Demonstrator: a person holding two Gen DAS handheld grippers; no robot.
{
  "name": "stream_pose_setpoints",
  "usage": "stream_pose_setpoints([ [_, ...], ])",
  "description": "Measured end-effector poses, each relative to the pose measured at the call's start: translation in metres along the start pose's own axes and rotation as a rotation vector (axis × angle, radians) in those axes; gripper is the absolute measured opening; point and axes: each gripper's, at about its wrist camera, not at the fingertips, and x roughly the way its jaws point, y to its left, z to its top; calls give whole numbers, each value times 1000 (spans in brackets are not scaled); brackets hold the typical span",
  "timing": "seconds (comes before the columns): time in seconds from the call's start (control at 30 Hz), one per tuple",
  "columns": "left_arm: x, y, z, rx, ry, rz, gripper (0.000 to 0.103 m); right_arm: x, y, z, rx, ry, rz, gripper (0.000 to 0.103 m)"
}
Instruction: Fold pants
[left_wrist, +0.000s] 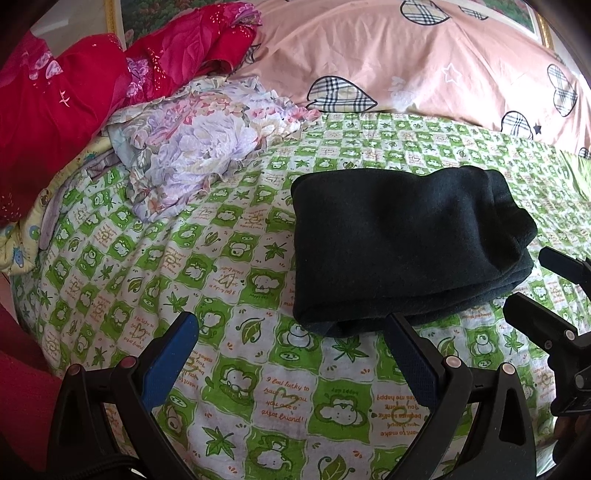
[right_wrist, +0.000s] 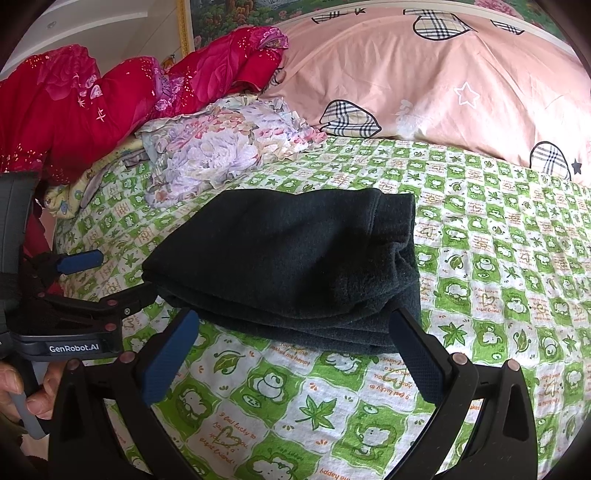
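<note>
The dark green-black pants (left_wrist: 406, 243) lie folded in a compact stack on the green patterned bed sheet (left_wrist: 236, 391); they also show in the right wrist view (right_wrist: 291, 262). My left gripper (left_wrist: 291, 332) is open and empty, its fingers just short of the stack's near left corner. My right gripper (right_wrist: 295, 328) is open and empty, its jaws spread wide at the stack's near edge. The right gripper also shows at the right edge of the left wrist view (left_wrist: 532, 284), and the left gripper shows at the left of the right wrist view (right_wrist: 118, 275).
A crumpled floral cloth (left_wrist: 192, 140) lies on the sheet to the far left of the pants. A red quilt (left_wrist: 74, 110) is piled behind it. A pink quilt with plaid hearts (left_wrist: 424, 62) runs along the back. A hand (right_wrist: 22, 387) holds the left gripper's handle.
</note>
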Motion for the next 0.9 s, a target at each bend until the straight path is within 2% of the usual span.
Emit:
stream_pose_setpoints([
  [0.47, -3, 0, 3, 11, -4, 3, 100, -2, -1, 4, -2, -6, 1, 103],
  [0.6, -5, 0, 8, 12, -8, -17, 100, -4, -3, 10, -1, -8, -4, 103],
  [0.9, -3, 5, 25, 3, 9, -47, 100, 3, -12, 29, -1, 85, -49, 103],
])
